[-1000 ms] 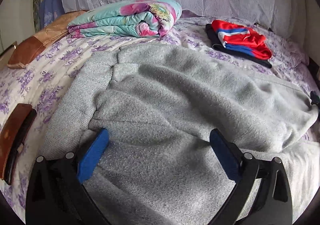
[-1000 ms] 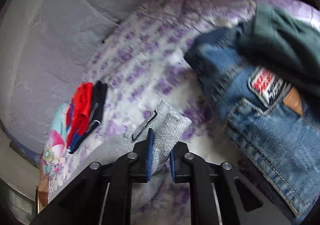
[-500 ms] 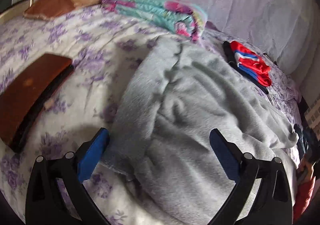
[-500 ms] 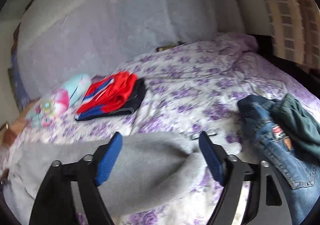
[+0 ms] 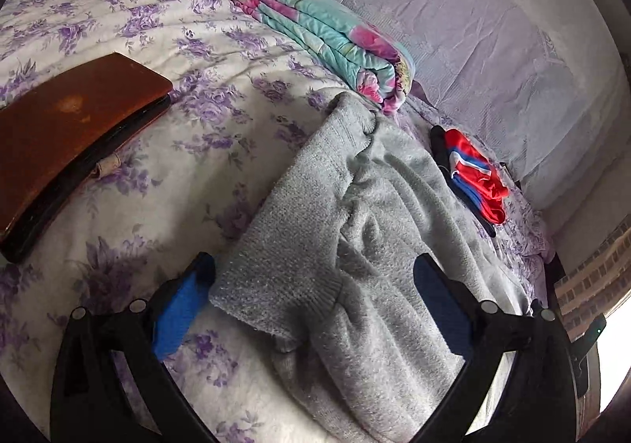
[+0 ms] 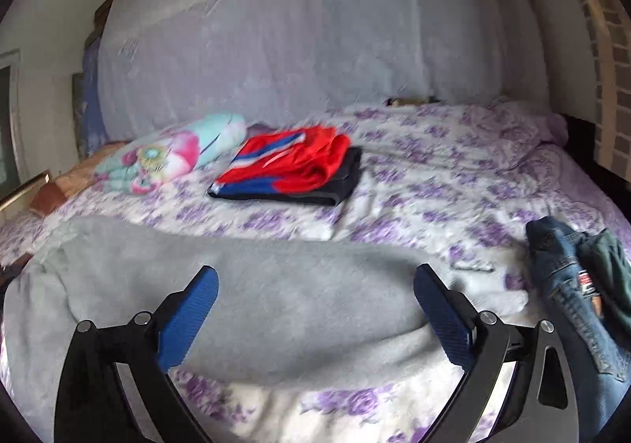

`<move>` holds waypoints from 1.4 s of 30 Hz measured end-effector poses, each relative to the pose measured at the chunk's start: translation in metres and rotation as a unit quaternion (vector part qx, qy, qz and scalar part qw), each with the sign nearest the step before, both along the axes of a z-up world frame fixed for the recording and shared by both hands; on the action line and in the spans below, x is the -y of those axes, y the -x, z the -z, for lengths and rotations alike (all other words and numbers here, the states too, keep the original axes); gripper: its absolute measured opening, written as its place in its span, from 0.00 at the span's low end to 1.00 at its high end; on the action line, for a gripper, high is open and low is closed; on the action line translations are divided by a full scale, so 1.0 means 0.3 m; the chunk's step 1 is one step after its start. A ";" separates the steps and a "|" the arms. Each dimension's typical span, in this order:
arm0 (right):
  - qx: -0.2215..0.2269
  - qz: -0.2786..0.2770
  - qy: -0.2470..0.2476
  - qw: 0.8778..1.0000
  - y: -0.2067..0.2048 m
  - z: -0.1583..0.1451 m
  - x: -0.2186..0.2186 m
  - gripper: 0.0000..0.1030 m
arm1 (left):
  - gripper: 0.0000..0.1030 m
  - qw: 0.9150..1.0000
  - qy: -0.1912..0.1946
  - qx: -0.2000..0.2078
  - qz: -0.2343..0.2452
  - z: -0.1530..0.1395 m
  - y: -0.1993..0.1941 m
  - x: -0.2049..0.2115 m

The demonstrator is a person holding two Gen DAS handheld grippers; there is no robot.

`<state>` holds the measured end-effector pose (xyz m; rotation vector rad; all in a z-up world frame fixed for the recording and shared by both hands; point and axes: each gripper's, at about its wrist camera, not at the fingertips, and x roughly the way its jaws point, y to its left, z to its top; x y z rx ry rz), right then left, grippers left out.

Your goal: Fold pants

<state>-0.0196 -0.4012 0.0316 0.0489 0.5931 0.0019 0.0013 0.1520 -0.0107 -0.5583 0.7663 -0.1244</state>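
Observation:
Grey fleece pants (image 5: pixel 386 230) lie folded lengthwise on the flowered bedspread (image 5: pixel 205 151), ribbed waistband (image 5: pixel 292 245) nearest in the left wrist view. My left gripper (image 5: pixel 311 305) hovers over the waistband end, open, the cloth lying between its blue pads without being pinched. In the right wrist view the pants (image 6: pixel 252 309) stretch across the foreground, their cuff end (image 6: pixel 501 297) to the right. My right gripper (image 6: pixel 315 313) is open above them, holding nothing.
A folded red, blue and black garment (image 6: pixel 292 171) and a folded floral blanket (image 5: pixel 335 40) lie behind the pants. Blue jeans with a dark green garment (image 6: pixel 583 285) sit at the right. A brown flat case (image 5: pixel 59 139) lies at the left; a covered headboard (image 6: pixel 315 28) stands behind.
The right gripper let go of the grey cuff, opened wide, rolled level and lifted back. The left gripper moved along the pants to the waistband end and rolled.

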 end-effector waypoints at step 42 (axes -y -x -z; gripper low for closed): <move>-0.120 0.062 -0.008 0.991 0.472 0.151 -0.061 0.97 | 0.95 0.931 -0.347 0.058 0.096 0.020 0.174 0.471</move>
